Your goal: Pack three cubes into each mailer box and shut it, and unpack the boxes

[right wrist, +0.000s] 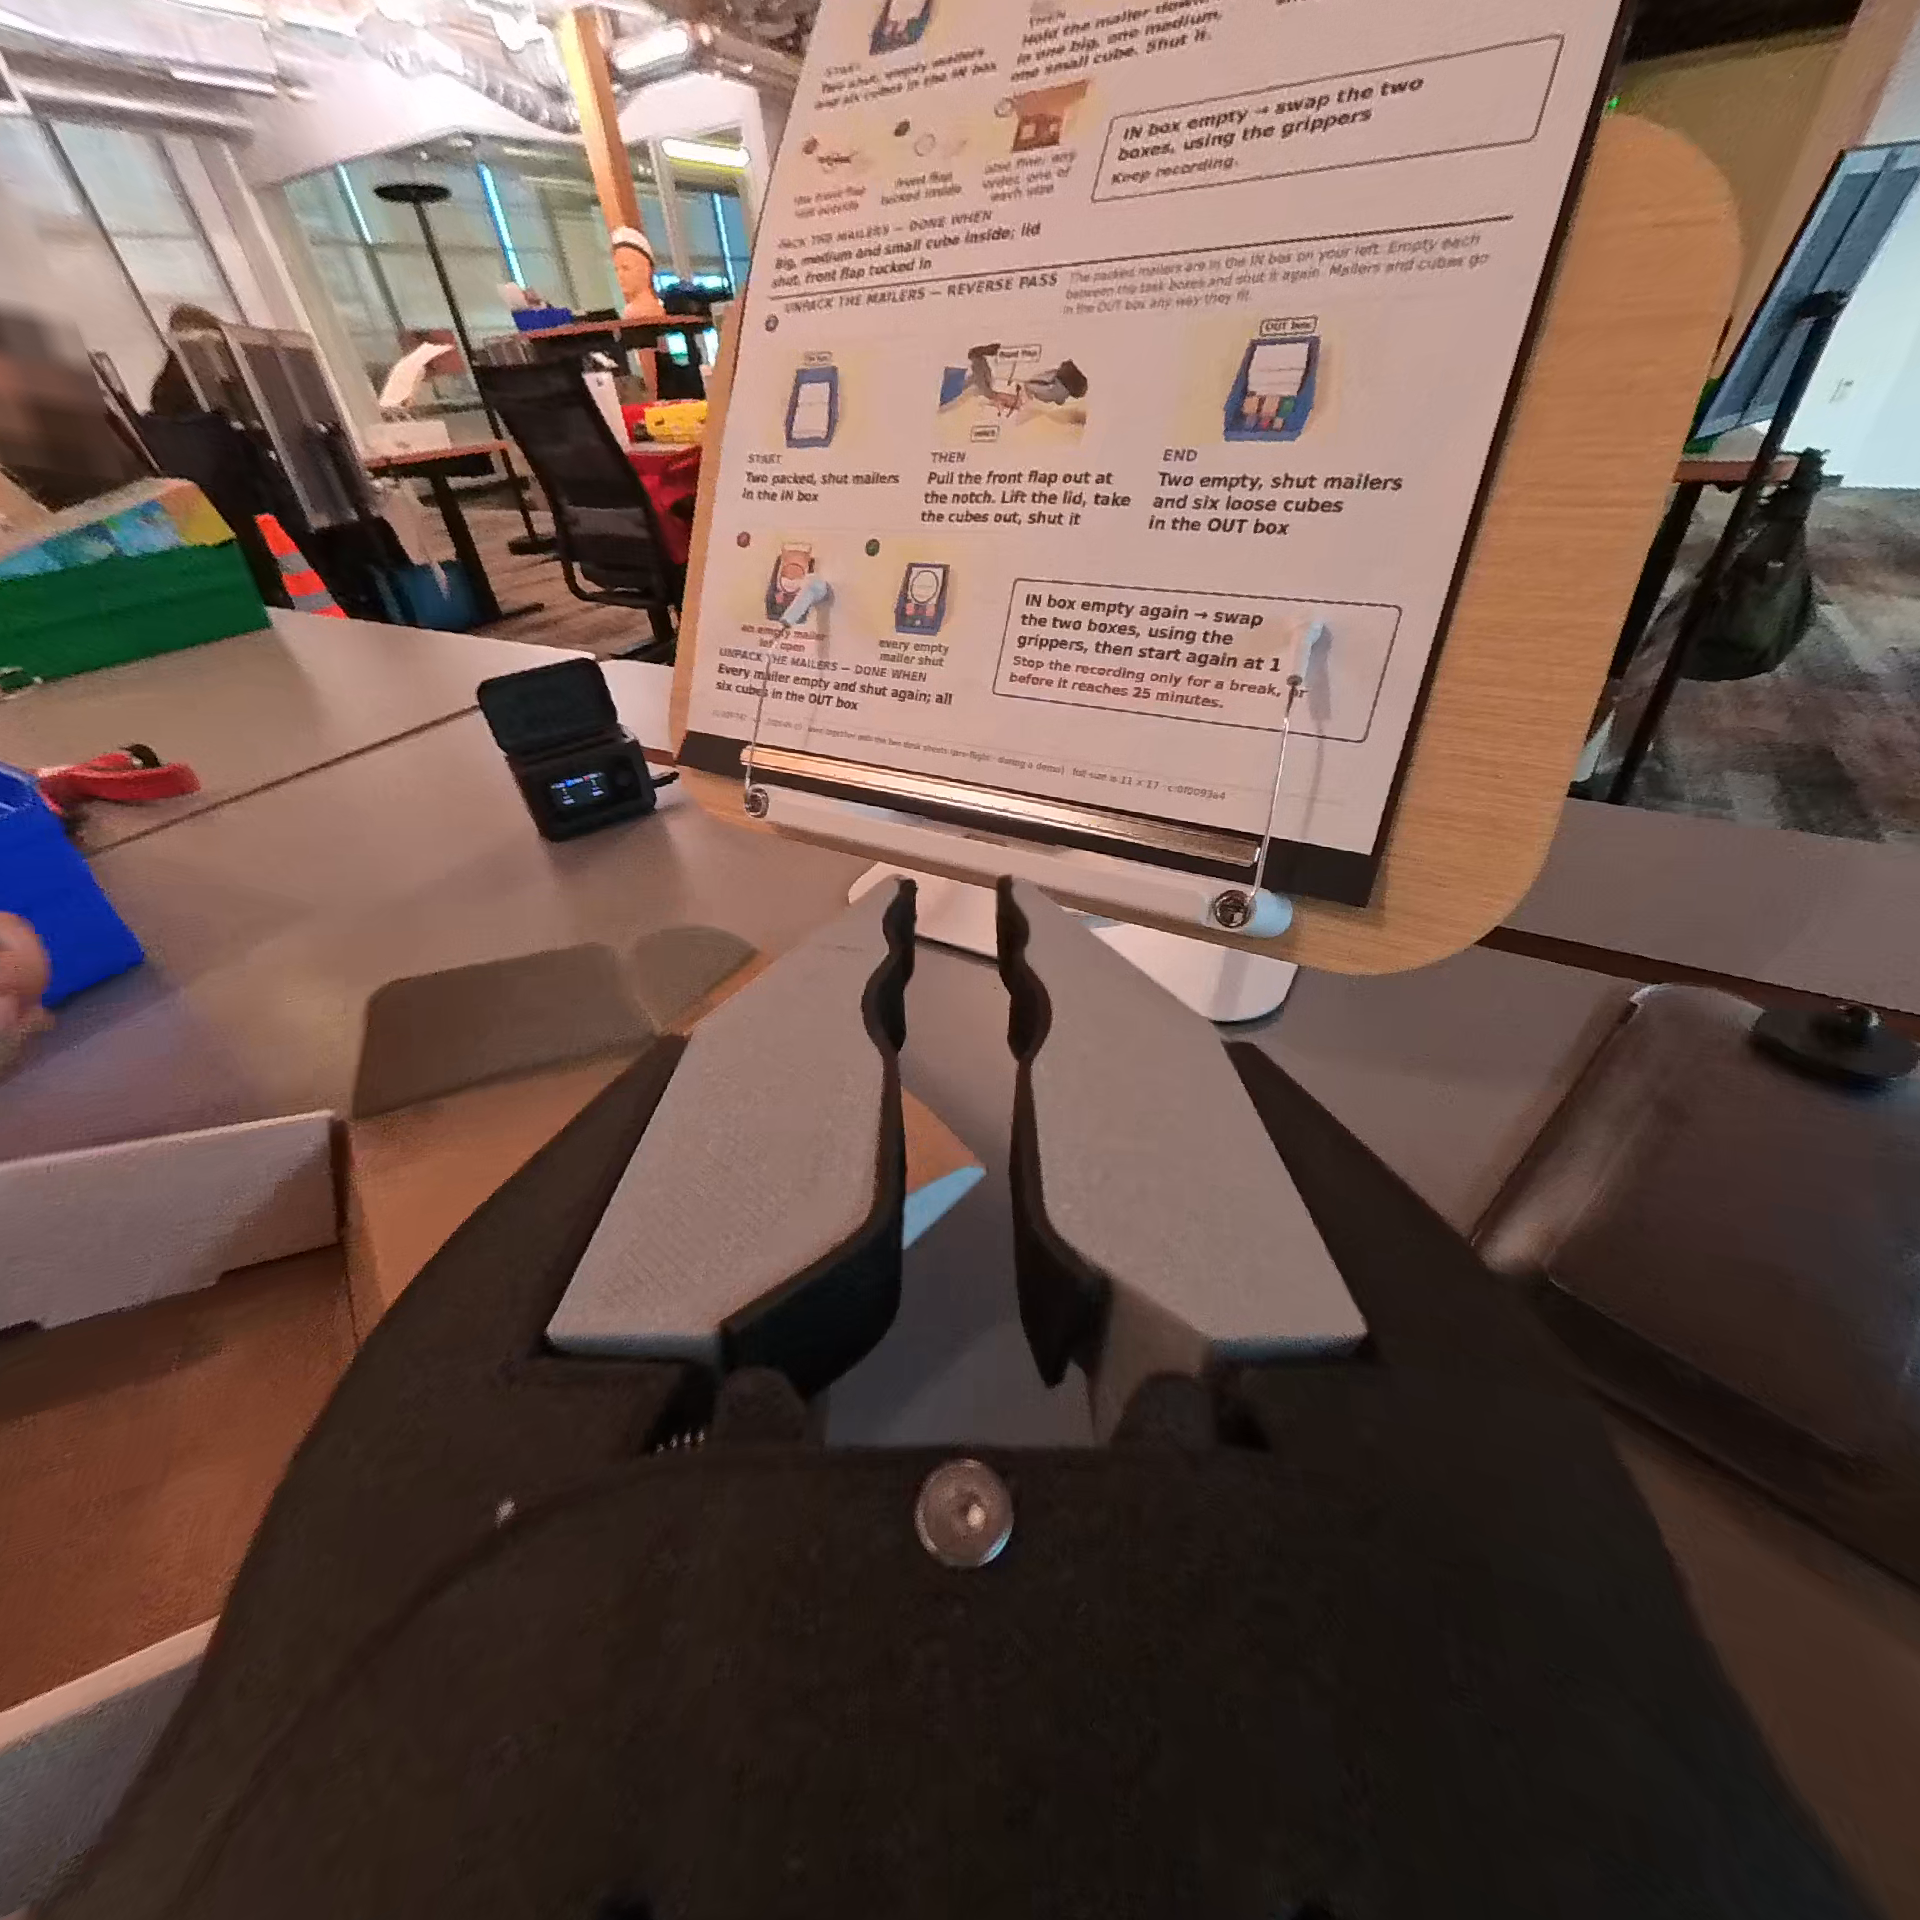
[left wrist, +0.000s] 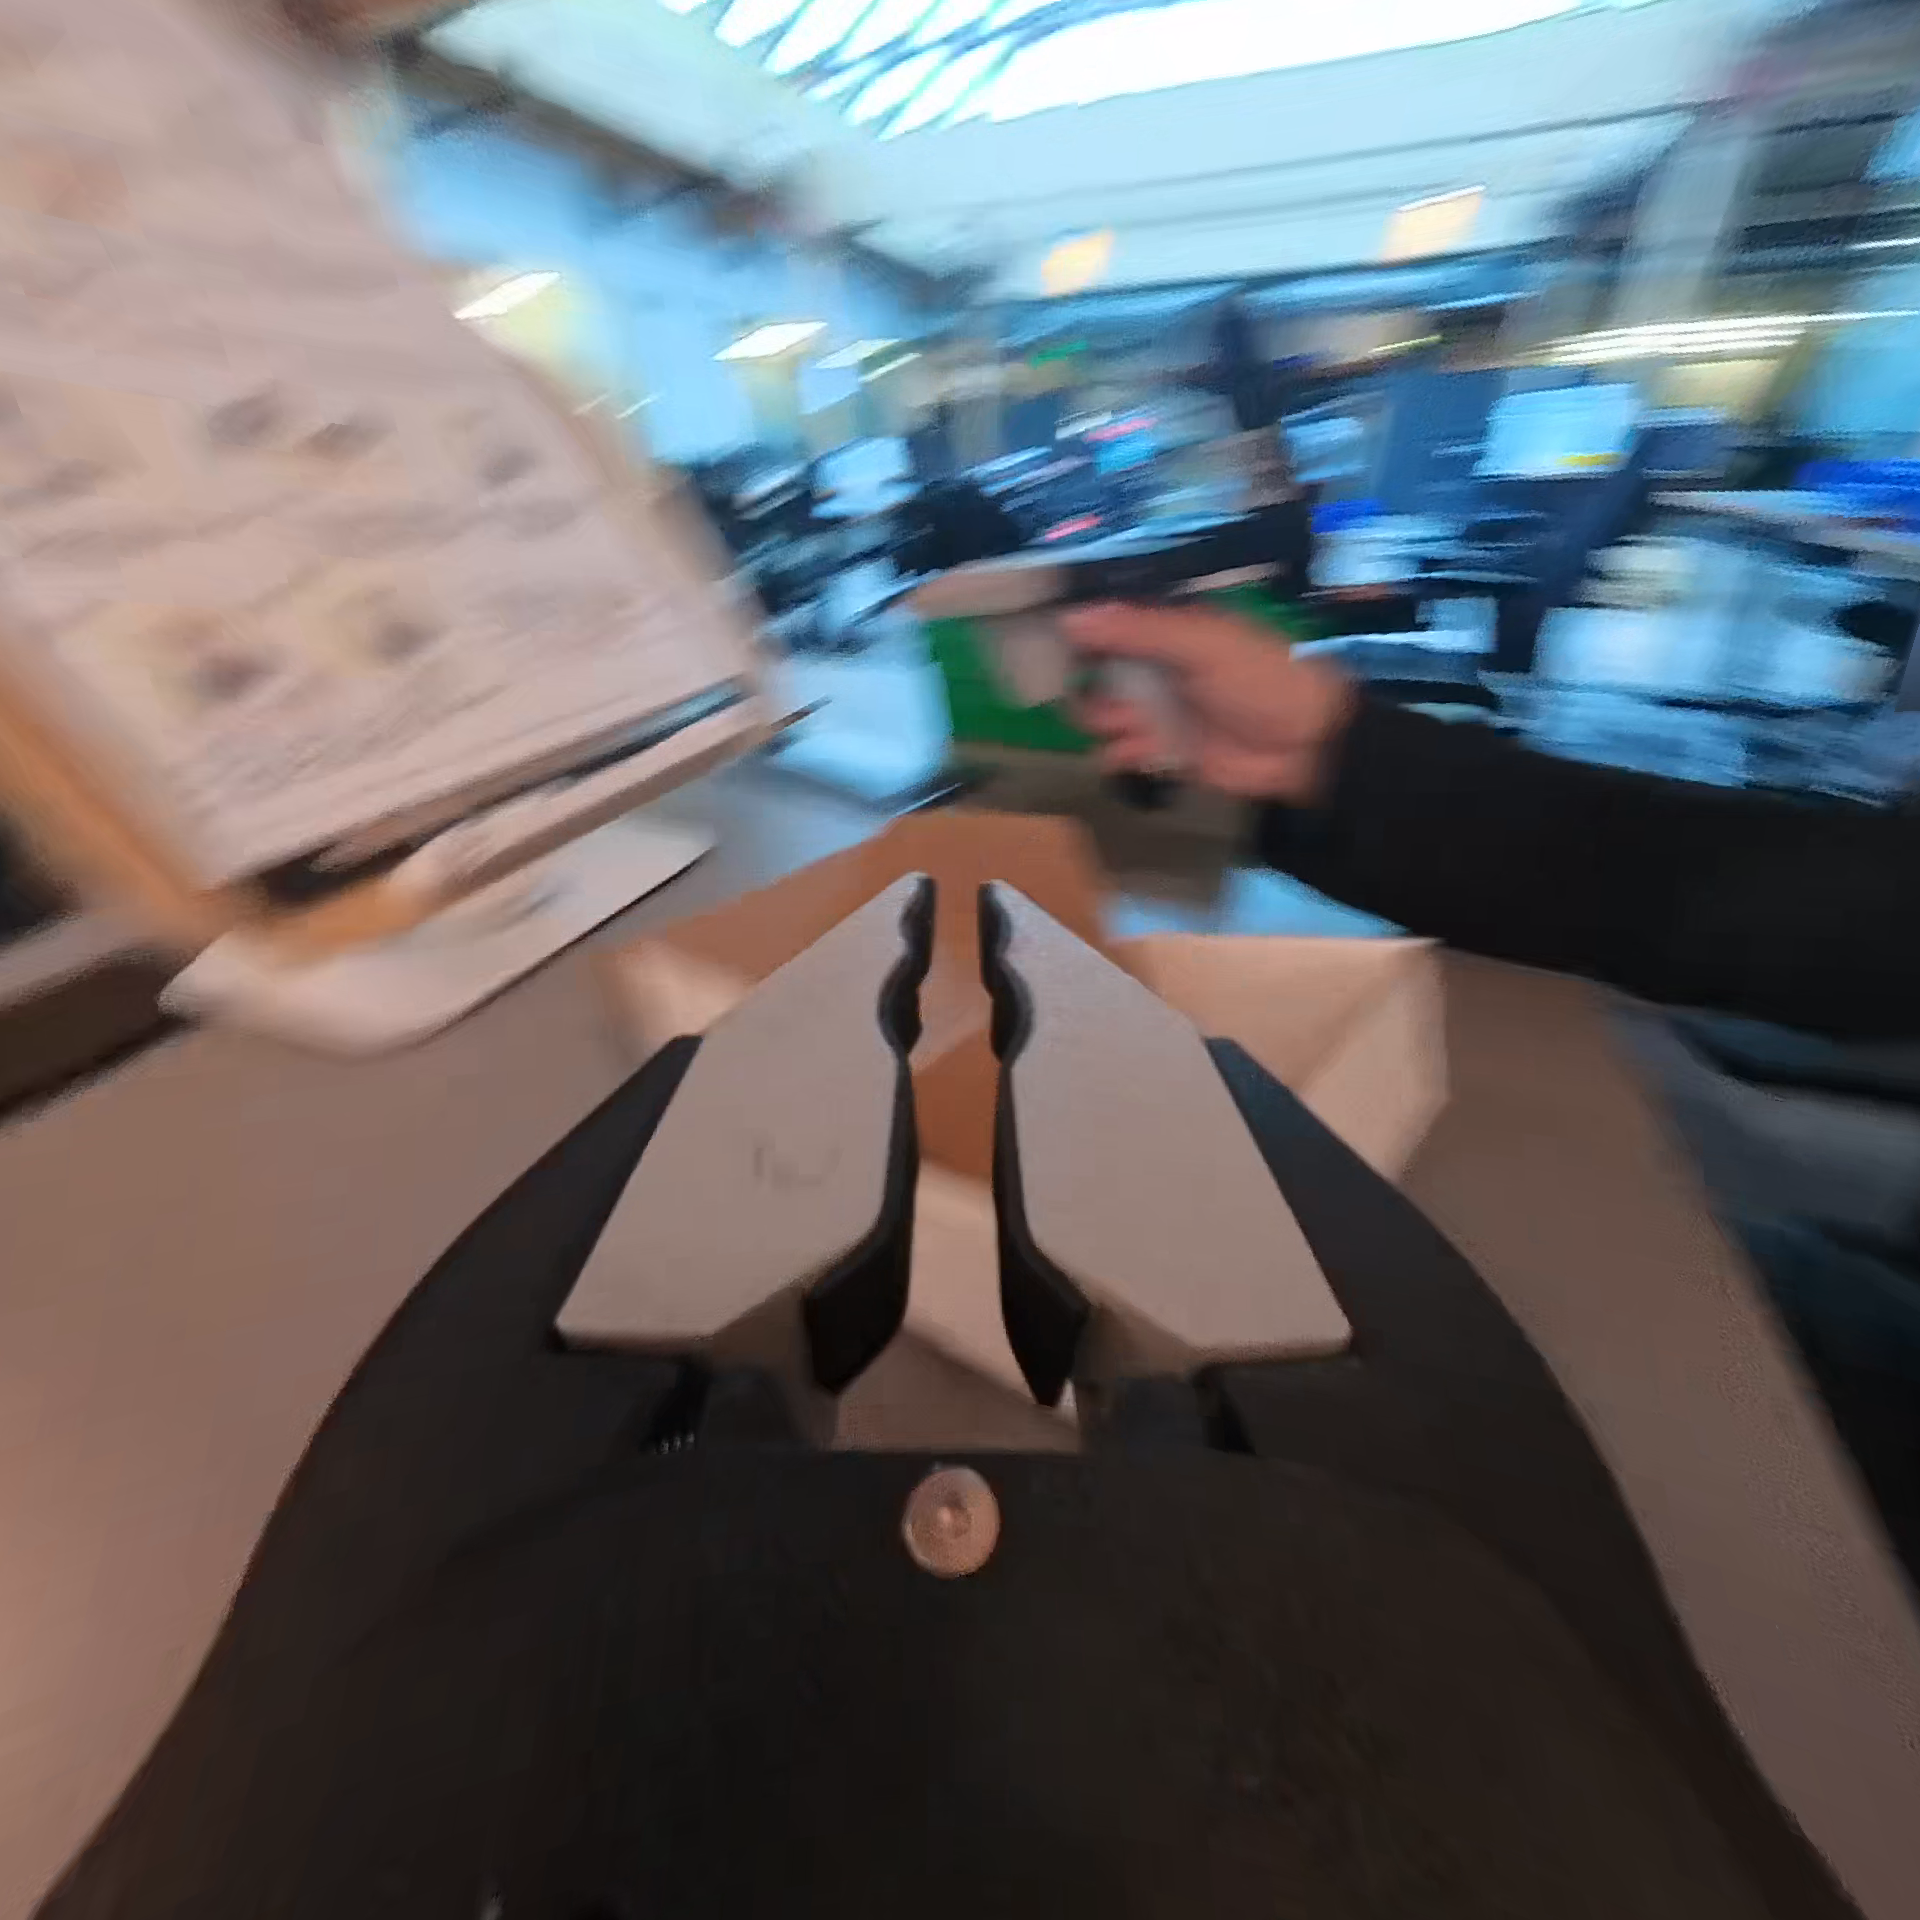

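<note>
black claw [right wrist: 954, 894], grey fingers [right wrist: 769, 1164], silver screw [right wrist: 963, 1512]

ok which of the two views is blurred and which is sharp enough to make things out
Left wrist view: heavy motion smear over the room, the stand and the hand; only the left gripper is crisp. Right wrist view: mostly sharp, the instruction sheet and right gripper clear, some softness at the left edge, wide-angle bending at the borders.

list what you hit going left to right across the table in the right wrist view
blue box → red tool → small black device with a lit screen → instruction sheet on its wooden stand → dark round knob
</note>
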The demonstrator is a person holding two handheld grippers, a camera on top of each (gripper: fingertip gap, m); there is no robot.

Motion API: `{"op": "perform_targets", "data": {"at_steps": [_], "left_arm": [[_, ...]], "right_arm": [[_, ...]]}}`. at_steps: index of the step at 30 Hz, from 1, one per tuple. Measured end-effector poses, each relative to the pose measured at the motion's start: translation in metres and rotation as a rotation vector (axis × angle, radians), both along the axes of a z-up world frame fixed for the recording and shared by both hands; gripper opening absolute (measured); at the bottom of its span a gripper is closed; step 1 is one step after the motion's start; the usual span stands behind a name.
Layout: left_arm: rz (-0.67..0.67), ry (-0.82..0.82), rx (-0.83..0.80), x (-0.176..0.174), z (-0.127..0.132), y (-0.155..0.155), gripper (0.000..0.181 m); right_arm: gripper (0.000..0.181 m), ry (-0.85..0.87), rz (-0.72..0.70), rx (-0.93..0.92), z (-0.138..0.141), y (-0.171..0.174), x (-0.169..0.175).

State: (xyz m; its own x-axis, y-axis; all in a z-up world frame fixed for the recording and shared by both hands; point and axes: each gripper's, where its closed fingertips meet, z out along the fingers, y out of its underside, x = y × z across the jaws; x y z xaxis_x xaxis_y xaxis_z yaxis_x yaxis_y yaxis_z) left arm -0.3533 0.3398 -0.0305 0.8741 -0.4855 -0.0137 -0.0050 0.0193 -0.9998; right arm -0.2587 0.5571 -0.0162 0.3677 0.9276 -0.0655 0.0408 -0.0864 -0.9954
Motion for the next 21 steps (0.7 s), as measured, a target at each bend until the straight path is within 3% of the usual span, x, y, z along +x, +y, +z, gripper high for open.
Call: {"op": "perform_targets", "data": {"at_steps": [2,7,14,17,21], "left_arm": [[0.138,-0.057,-0.100,-0.031,-0.015,0.014,0.003],[0.147,-0.152,-0.182,-0.043,-0.029,0.019,0.000],[0.107,-0.100,-0.188,-0.031,-0.033,0.019,0.000],[0.030,-0.082,-0.144,-0.015,-0.025,0.015,0.001],[0.038,-0.051,-0.060,-0.008,-0.014,0.013,0.009]], "right_arm": [[0.012,-0.008,0.003,-0.003,-0.003,-0.001,-0.002],[0.012,-0.053,0.011,0.013,-0.012,-0.003,-0.008],[0.009,-0.029,0.125,0.035,-0.006,-0.026,-0.016],[0.009,-0.031,0.180,0.038,-0.006,-0.038,-0.021],[0.009,-0.076,0.167,0.075,-0.013,-0.039,-0.024]]}}
